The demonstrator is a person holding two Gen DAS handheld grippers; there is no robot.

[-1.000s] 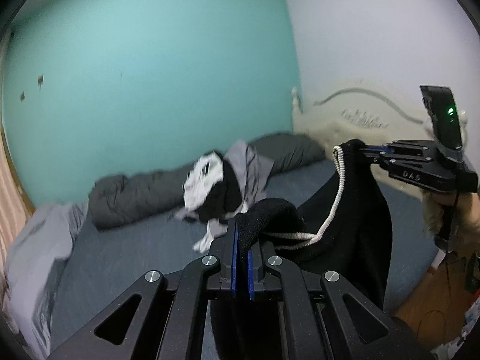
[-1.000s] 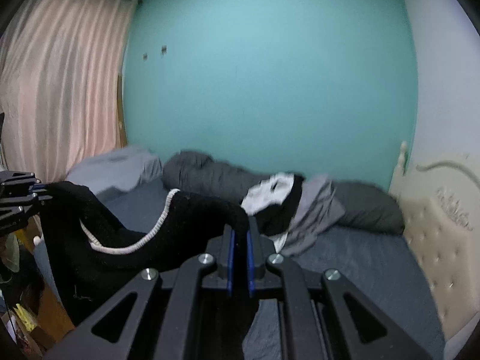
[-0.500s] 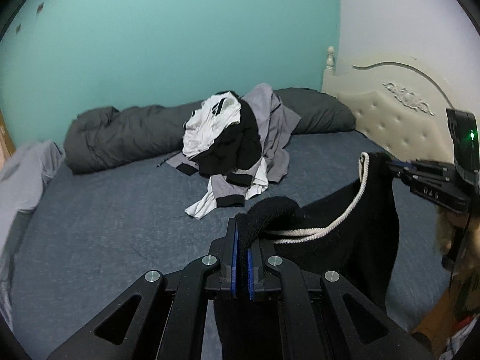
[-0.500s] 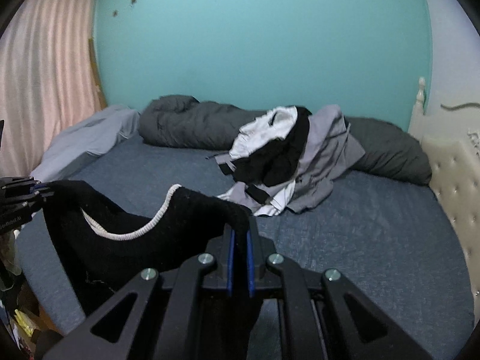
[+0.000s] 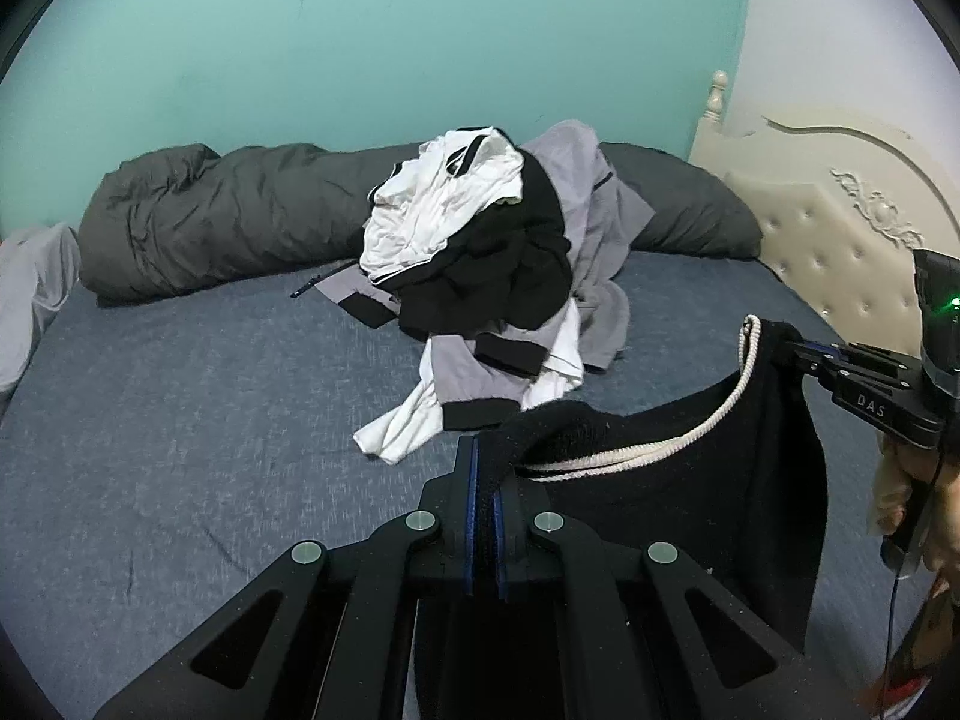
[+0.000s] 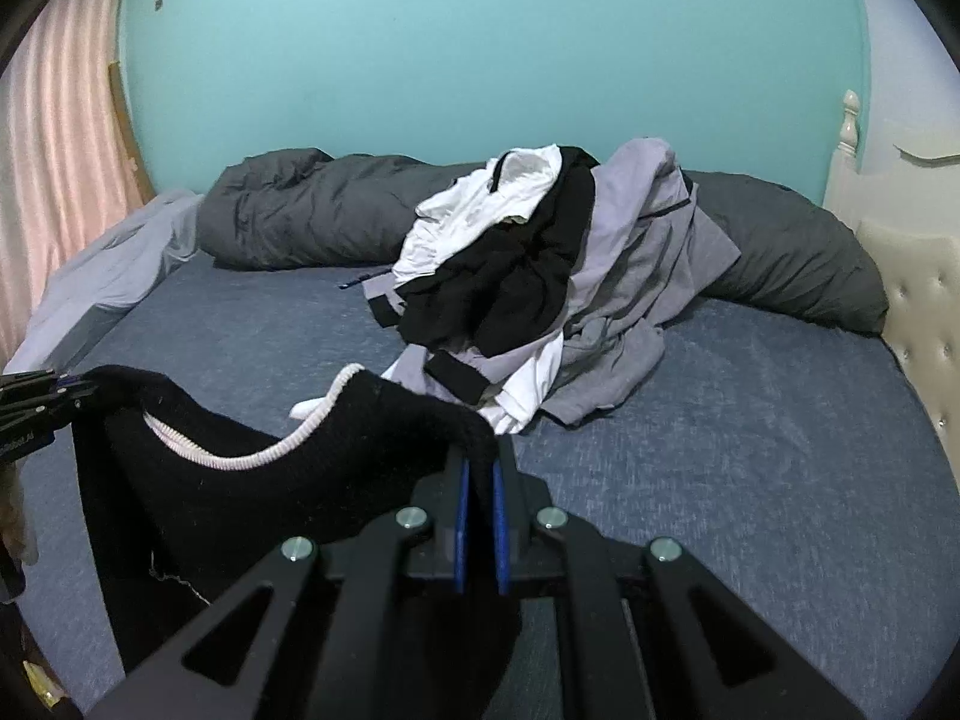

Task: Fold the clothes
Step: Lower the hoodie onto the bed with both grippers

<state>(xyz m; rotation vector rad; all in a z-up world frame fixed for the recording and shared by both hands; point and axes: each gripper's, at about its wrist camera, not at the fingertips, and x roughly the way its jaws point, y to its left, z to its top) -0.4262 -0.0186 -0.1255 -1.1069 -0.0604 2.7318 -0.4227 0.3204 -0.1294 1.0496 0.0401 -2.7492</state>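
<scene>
Black garment [image 5: 708,504] with white corded trim [image 5: 678,441]: hanging stretched between two grippers above the blue bed [image 5: 180,420]. Left gripper [image 5: 483,501] and right gripper [image 6: 477,510]: jaws each pinching together on one top corner. Clothes pile [image 6: 540,294]: lying mid-bed, beside a rolled grey duvet [image 6: 312,216].

The black garment [image 5: 690,516] hangs past the bed's near edge, its lower part cut off by the frame. The clothes pile [image 6: 540,294] hides part of the dark duvet [image 6: 312,216] behind it. The small dark object [image 5: 312,287] beside the pile is too small to identify.
</scene>
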